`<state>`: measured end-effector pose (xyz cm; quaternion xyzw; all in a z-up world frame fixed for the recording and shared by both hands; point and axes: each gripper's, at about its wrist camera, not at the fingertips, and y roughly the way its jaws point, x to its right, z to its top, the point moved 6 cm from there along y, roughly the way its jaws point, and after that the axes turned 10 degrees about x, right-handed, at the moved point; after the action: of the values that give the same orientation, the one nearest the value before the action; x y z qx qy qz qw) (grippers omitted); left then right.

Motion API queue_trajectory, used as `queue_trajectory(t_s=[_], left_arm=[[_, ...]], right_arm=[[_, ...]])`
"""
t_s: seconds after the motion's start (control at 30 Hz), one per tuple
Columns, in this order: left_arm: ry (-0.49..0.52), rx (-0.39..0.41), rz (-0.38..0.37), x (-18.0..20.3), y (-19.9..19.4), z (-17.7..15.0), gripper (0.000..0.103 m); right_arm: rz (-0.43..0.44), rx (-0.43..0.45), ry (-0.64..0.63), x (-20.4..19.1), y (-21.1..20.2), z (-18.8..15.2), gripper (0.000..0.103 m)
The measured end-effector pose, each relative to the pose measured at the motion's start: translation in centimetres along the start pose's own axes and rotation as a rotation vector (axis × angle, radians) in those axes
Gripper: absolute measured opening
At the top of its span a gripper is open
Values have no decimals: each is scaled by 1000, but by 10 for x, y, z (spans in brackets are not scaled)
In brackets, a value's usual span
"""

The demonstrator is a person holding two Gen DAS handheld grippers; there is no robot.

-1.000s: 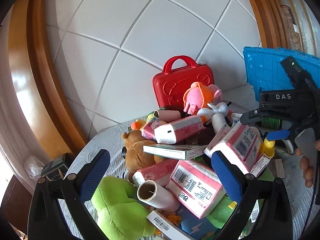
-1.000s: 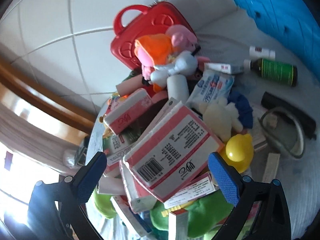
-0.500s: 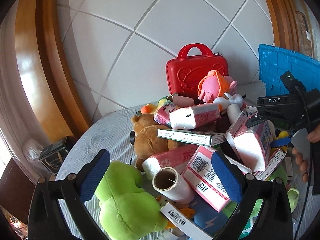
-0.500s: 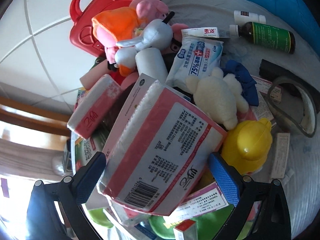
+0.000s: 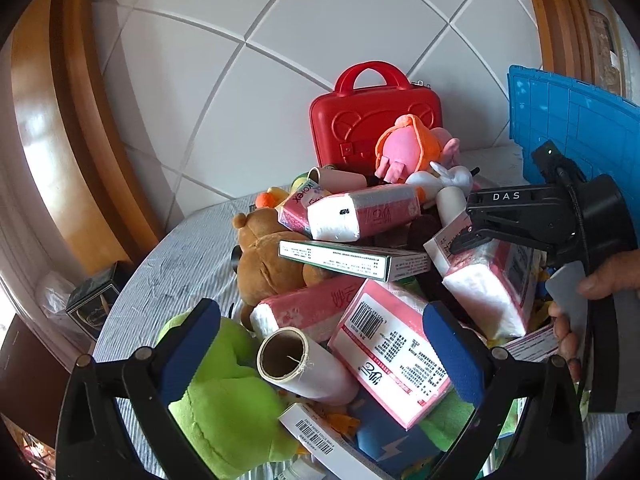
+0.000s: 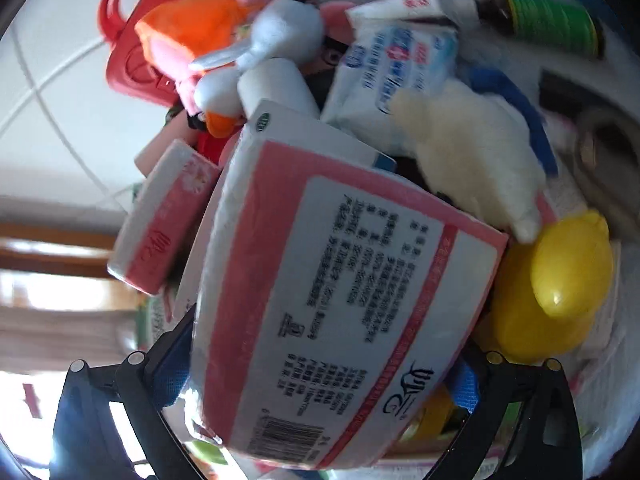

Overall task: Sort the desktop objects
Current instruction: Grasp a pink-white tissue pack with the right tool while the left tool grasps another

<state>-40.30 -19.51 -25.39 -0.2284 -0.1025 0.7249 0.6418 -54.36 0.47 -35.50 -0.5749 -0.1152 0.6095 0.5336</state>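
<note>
My right gripper [image 6: 320,364] has its blue pads either side of a pink-and-white plastic-wrapped tissue pack [image 6: 340,304], the jaws pressed to its flanks; that pack sits atop the pile, a yellow rubber duck [image 6: 556,284] at its three o'clock and a cream plush toy [image 6: 476,156] at one o'clock; my left gripper [image 5: 320,348] hangs spread wide over a white roll with a cardboard core [image 5: 304,364], touching nothing; a red plastic toy case [image 5: 376,120] stands at twelve o'clock.
</note>
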Motion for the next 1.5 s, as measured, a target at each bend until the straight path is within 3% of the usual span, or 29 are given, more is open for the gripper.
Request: queue_trajectory(t_s=[0.1, 0.2, 0.33, 0.6, 0.67, 0.77, 0.9, 1.0, 1.17, 1.5], left_arm=[[-25, -9, 2, -2, 1, -1, 103], [-57, -28, -5, 6, 10, 1, 103], [-136, -91, -29, 27, 31, -2, 103], [-348, -284, -56, 63, 69, -46, 103], [-421, -326, -40, 60, 80, -60, 103], [-526, -318, -28, 43, 94, -67, 101], [-429, -303, -29, 47, 101, -59, 94], [-358, -282, -48, 51, 85, -60, 79], [-379, -262, -110, 40, 73, -53, 63], [-256, -226, -116, 36, 46, -52, 57]], right_arm=[[-15, 94, -195, -11, -20, 1, 98], [-8, 122, -341, -18, -39, -2, 98], [23, 129, -368, -8, -64, 5, 98], [57, 150, -431, -17, -86, 18, 98], [62, 148, -451, -17, -82, 25, 98], [70, 143, -476, -18, -83, 27, 98], [75, 129, -498, -16, -86, 23, 98], [84, 128, -513, -16, -92, 19, 98], [98, 146, -494, -15, -104, 19, 98], [121, 180, -524, -28, -124, 5, 98]])
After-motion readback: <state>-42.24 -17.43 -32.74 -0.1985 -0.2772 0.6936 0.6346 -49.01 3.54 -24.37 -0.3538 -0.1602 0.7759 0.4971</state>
